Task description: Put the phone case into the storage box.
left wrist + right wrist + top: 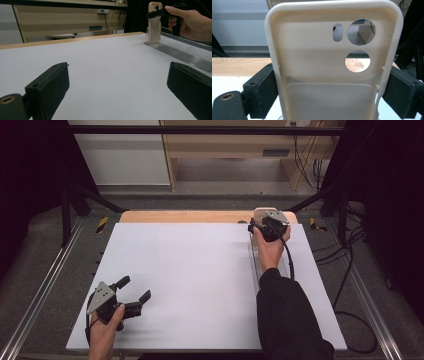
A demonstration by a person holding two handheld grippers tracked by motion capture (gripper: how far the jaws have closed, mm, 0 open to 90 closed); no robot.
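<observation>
gripping a cream-coloured soft plastic phone case by its two long edges, the right gripper stood at the far right part of the white table board, near its far edge. in the right gripper view the two black jaws pressed against the case's left and right sides, and the case stood upright between them with its hollow inner face toward the camera. two round cut-outs and one small slot sat in the upper right of the case. in the left gripper view the same case stood upright at the far end of a long grey metal rail that lay on the board; whether the case's lower end touched the rail could not be told. the person's right hand held the gripper's handle just beside the case. in the high view the rail ran toward the person, partly under the black sleeve.

the left gripper rested low over the near left part of the board, well apart from the case. its jaws stood wide apart with nothing between them, only bare white board.
</observation>
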